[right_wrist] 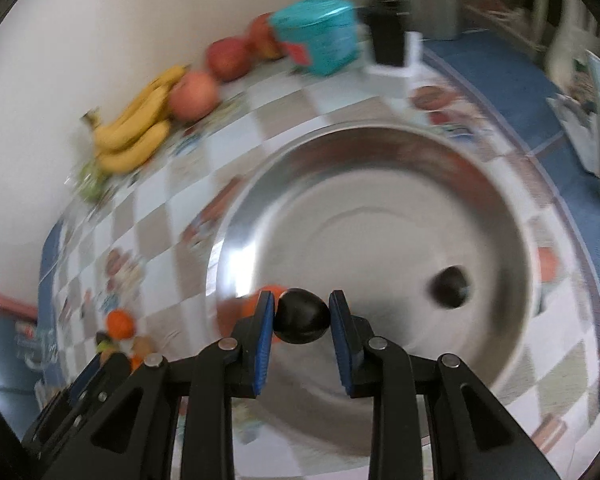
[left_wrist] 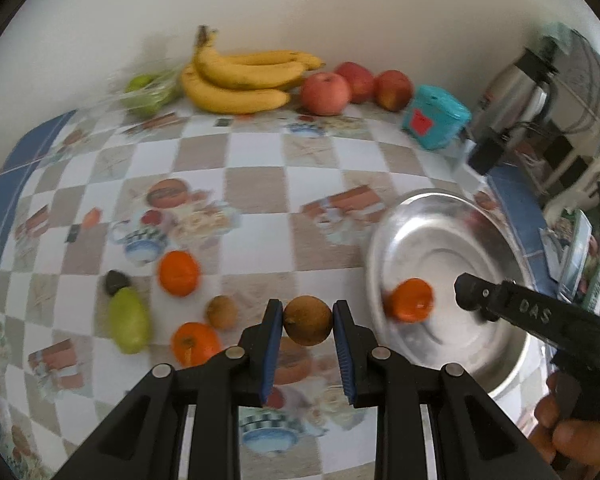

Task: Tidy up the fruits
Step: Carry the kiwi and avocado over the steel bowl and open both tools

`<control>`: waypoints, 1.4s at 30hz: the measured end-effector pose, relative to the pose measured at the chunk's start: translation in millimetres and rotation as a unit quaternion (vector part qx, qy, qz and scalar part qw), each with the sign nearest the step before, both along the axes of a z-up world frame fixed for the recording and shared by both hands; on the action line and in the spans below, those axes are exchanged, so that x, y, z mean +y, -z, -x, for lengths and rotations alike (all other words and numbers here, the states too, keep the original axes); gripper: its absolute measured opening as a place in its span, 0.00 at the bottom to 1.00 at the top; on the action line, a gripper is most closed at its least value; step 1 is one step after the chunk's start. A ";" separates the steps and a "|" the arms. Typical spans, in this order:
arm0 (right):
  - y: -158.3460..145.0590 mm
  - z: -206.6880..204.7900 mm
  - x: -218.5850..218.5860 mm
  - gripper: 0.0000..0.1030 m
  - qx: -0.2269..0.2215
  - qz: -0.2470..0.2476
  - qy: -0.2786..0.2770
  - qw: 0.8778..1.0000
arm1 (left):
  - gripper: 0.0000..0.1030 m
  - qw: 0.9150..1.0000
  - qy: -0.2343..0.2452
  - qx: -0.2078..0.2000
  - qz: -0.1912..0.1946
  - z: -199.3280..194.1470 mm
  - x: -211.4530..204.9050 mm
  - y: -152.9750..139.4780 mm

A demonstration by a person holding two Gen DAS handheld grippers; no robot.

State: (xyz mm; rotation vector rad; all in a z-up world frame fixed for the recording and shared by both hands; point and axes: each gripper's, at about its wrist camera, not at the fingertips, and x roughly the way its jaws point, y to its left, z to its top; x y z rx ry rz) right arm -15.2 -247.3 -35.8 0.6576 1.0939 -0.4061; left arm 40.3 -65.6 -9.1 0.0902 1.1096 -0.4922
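My left gripper (left_wrist: 308, 314) is shut on a round brown fruit (left_wrist: 308, 320), held above the checkered tablecloth. My right gripper (right_wrist: 302, 312) is shut on a dark, nearly black fruit (right_wrist: 302, 316) over the steel bowl (right_wrist: 380, 152). An orange (left_wrist: 412, 300) lies in the bowl (left_wrist: 428, 216); it also shows behind the right fingers (right_wrist: 244, 308). A dark blurred shape (right_wrist: 450, 286) shows on the bowl's inner wall. The right gripper's body (left_wrist: 540, 316) hangs over the bowl in the left wrist view. Two oranges (left_wrist: 179, 273) (left_wrist: 194, 342), a brown fruit (left_wrist: 222, 312), a green pear (left_wrist: 128, 326) and a dark fruit (left_wrist: 116, 282) lie left.
Bananas (left_wrist: 240, 76), three red apples (left_wrist: 326, 92) and bagged green fruit (left_wrist: 148, 90) line the back wall. A teal box (left_wrist: 436, 116) and a kettle (left_wrist: 532, 92) stand back right. The blue table edge (right_wrist: 500, 80) runs beyond the bowl.
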 end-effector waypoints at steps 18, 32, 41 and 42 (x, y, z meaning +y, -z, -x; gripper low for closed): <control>9.1 17.8 -39.6 0.28 0.015 -0.002 0.049 0.999 | 0.27 0.989 0.148 0.010 -0.015 41.1 -87.0 28.8; 18.2 11.9 -34.6 0.34 0.030 -0.011 0.034 0.999 | 0.39 0.989 0.145 0.020 -0.025 40.3 -87.6 36.3; 12.6 8.5 -32.2 0.52 0.022 -0.001 0.025 0.999 | 0.43 0.994 0.106 0.015 -0.014 28.5 -73.1 29.4; 12.1 8.4 -31.7 0.55 0.022 0.001 0.024 0.999 | 0.44 0.995 0.095 0.015 -0.013 25.1 -69.5 28.6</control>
